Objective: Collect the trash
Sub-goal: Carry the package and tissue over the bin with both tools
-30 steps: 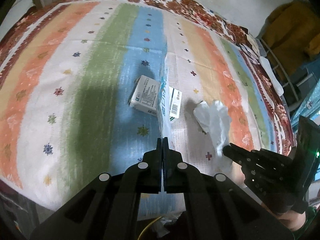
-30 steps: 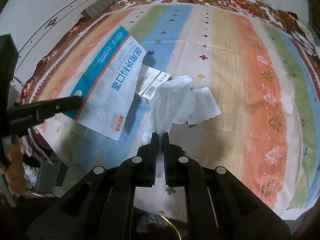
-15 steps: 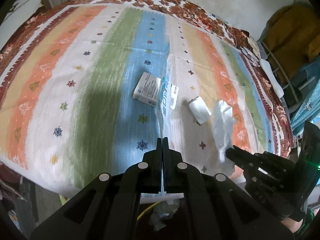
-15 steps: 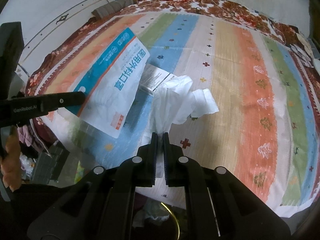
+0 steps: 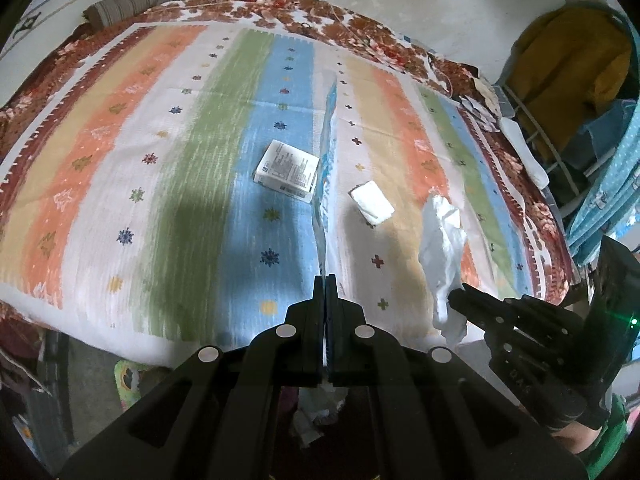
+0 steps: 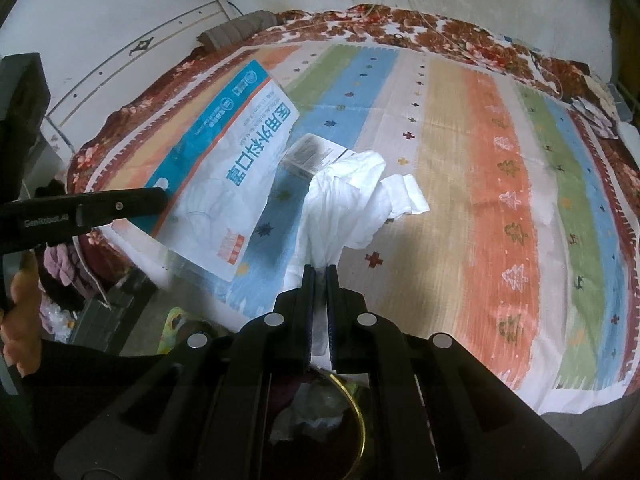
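1. Step in hand (judged): carry-off. Both pieces of trash are already lifted clear of the bed (image 5: 120, 184) and held over its near edge.
2. Left gripper (image 5: 325, 280): jaws clenched on the edge of the blue-and-white mask packet (image 6: 228, 168). In the left wrist view the packet shows edge-on, a thin strip rising from the jaws; in the right wrist view its printed face hangs flat above the bedspread.
3. Right gripper (image 6: 320, 270): jaws clamped on a pinch of the crumpled white tissue (image 6: 344, 204), which bunches upward from the tips.
4. Left on the bed: a small white printed box (image 5: 288, 170) on the blue stripe, and a folded white wad (image 5: 372, 202) just beside it on the cream stripe. Neither is touched.
5. Below the jaws, off the bed's edge, a gold-rimmed bin (image 6: 354, 412) shows, with white scraps inside.
6. Next move calls for (judged): bring both grippers over the bin's mouth, then release. The packet is broad and light and may drift or catch the rim, so lower it in before letting go.
7. Then return for the box and wad.
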`<state>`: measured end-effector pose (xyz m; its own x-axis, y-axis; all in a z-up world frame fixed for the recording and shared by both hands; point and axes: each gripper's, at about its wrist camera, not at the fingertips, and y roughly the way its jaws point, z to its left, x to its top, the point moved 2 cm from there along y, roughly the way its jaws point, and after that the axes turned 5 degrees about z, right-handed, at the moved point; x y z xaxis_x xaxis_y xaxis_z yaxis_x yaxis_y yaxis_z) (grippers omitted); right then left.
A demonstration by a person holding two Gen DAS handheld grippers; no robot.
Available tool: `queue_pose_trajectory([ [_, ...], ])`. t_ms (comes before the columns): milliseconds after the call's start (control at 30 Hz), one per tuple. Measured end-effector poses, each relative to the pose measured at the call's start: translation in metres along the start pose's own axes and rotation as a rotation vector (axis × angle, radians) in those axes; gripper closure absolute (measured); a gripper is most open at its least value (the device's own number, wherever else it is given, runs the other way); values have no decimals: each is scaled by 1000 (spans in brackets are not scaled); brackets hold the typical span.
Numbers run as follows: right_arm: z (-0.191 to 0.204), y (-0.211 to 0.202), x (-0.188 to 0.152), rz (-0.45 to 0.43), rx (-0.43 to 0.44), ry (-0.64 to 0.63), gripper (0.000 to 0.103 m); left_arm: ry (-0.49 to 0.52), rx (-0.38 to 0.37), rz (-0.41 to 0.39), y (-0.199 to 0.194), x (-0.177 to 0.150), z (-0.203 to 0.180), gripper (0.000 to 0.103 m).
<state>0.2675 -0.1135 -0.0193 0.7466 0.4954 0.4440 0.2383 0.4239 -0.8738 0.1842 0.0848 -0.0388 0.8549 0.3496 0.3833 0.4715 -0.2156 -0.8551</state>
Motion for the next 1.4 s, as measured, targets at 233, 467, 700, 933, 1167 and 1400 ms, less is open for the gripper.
queue_pose_trajectory([
  [233,11,-20,-23,-25,1,-28,98,9,-14,-15,-14,-24,-6,103],
  [467,16,-29,-47,-25,6,-42,98,43,-7,-3,-19,-53,-14,103],
  [700,22,-36,-69,-17,6,-58,98,72,-6,4,-23,-75,-19,103],
  [933,26,-40,-90,0,12,-65,98,70,-1,21,-24,-94,-17,103],
  [1167,33,-37,-111,25,17,-76,98,103,20,46,-23,-120,-22,103],
  [1400,38,-27,-132,79,12,-82,98,133,41,89,-19,-147,-26,103],
])
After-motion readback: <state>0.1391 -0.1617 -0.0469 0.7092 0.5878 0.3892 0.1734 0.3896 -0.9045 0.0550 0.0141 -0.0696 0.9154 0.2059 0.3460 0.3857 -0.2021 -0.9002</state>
